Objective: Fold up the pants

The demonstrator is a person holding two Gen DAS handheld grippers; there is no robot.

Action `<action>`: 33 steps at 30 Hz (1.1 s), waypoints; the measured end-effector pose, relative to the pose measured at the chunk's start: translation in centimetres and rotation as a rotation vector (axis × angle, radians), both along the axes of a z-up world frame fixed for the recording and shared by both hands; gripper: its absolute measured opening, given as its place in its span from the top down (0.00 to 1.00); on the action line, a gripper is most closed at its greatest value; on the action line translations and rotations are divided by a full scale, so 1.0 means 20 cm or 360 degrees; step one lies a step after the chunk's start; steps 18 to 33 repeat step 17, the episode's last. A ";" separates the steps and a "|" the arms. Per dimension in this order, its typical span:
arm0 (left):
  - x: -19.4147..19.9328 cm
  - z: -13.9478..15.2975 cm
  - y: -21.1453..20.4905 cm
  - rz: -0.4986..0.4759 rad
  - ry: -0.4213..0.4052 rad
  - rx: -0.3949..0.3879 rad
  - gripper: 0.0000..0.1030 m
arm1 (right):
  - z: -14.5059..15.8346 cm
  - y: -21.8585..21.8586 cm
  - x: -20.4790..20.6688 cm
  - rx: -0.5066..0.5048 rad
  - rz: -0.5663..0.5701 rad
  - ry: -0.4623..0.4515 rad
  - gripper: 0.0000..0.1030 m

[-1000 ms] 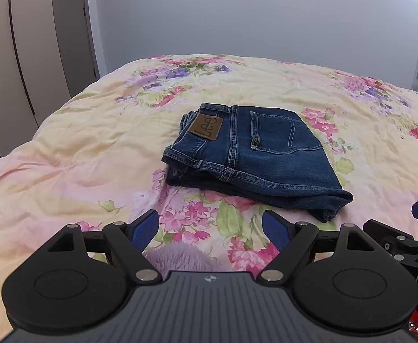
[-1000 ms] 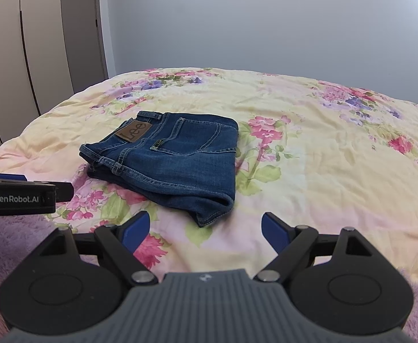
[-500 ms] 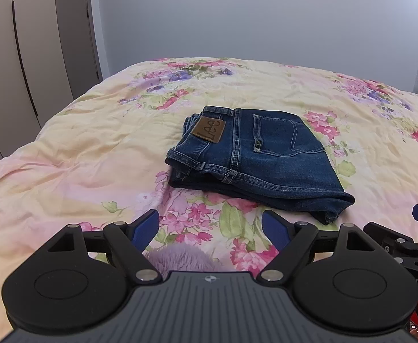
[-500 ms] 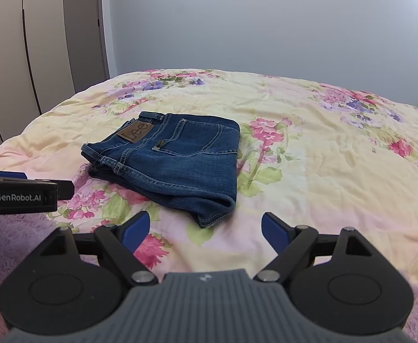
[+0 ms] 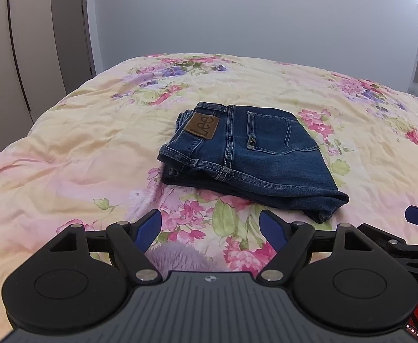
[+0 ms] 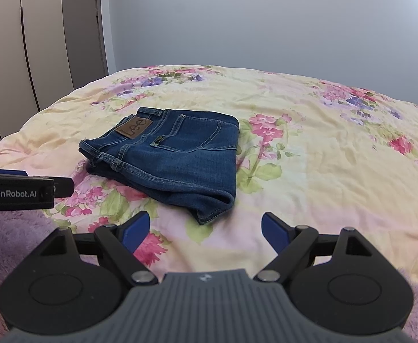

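honestly, the folding looks finished to me: the jeans lie in a compact, stacked rectangle near the middle of the floral bedspread, waistband and leather patch toward the left, back pocket facing up, the folded edge at the right. my left gripper hovers at the near edge of the bed with its blue fingers spread wide and nothing between them. my right gripper does likewise, fingers apart, empty, just short of the near right corner of the denim. neither touches the cloth.

so i judge the step in hand to be the release and pull-back. if anything is left, it is only a light squaring of that near corner, which sticks out a little; that would call for a gentle nudge, not a pinch, so the layers don't slide.

containers: i see none on the bed, so nothing to report inside any. a wardrobe stands far left, doors shut.
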State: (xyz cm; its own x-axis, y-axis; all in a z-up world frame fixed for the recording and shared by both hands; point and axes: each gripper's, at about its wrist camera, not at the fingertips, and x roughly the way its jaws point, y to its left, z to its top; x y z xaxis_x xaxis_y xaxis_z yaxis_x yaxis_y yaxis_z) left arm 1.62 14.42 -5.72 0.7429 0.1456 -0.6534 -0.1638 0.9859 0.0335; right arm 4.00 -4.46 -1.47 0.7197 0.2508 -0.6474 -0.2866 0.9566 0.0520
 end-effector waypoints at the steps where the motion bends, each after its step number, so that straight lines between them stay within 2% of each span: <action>1: 0.00 0.00 0.00 0.0002 -0.0004 0.0002 0.12 | 0.00 0.00 0.00 -0.0001 0.0001 0.0000 0.21; 33: -0.01 0.01 -0.01 0.0004 -0.0037 0.0039 0.12 | -0.01 0.00 0.00 -0.0002 0.0000 0.0001 0.21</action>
